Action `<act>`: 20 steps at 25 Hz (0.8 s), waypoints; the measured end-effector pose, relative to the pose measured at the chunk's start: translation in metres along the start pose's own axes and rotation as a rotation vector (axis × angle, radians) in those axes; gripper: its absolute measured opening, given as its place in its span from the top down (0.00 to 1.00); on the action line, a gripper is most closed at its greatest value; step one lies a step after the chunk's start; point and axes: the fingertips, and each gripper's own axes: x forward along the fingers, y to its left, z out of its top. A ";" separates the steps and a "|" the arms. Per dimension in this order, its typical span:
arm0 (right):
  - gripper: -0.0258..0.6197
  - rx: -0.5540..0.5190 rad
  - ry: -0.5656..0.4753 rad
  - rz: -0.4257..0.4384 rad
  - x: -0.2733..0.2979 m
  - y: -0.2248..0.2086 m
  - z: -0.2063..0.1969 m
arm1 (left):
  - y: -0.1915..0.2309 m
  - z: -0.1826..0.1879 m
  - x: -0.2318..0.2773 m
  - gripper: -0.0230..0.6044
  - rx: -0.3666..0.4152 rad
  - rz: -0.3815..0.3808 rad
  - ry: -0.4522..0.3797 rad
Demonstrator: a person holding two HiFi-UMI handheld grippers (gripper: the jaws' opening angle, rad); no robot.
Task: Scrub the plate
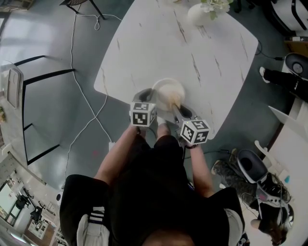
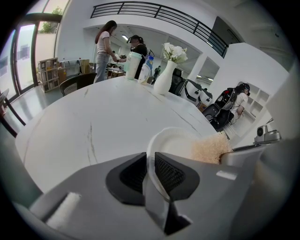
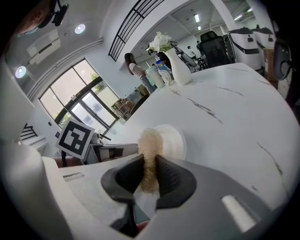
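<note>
A small white plate [image 1: 166, 91] is held tilted over the near edge of a white marble table [image 1: 202, 62]. My left gripper [image 2: 149, 174] is shut on the plate's [image 2: 174, 143] near rim. A tan fibrous scrubber [image 3: 151, 149] is clamped between the jaws of my right gripper [image 3: 149, 172] and rests against the plate's [image 3: 174, 140] face. From the left gripper view the scrubber [image 2: 211, 147] lies on the plate's right side. In the head view the left gripper [image 1: 147, 98] sits at the plate's left and the right gripper [image 1: 177, 106] at its lower right, scrubber [image 1: 174, 100] on the plate.
A white vase with white flowers [image 1: 204, 10] stands at the table's far end, with bottles [image 2: 140, 68] beside it. People [image 2: 104, 49] stand beyond the table. A cable [image 1: 89, 103] runs over the grey floor at left. Shoes and a chair base [image 1: 252, 168] lie at the right.
</note>
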 end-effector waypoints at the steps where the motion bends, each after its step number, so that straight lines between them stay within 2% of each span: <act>1: 0.85 -0.001 -0.003 -0.004 -0.001 0.000 0.000 | 0.000 0.000 0.000 0.86 0.000 0.000 -0.001; 20: 0.85 0.007 -0.045 -0.003 -0.007 0.001 0.011 | -0.003 0.001 -0.002 0.86 -0.005 0.002 0.003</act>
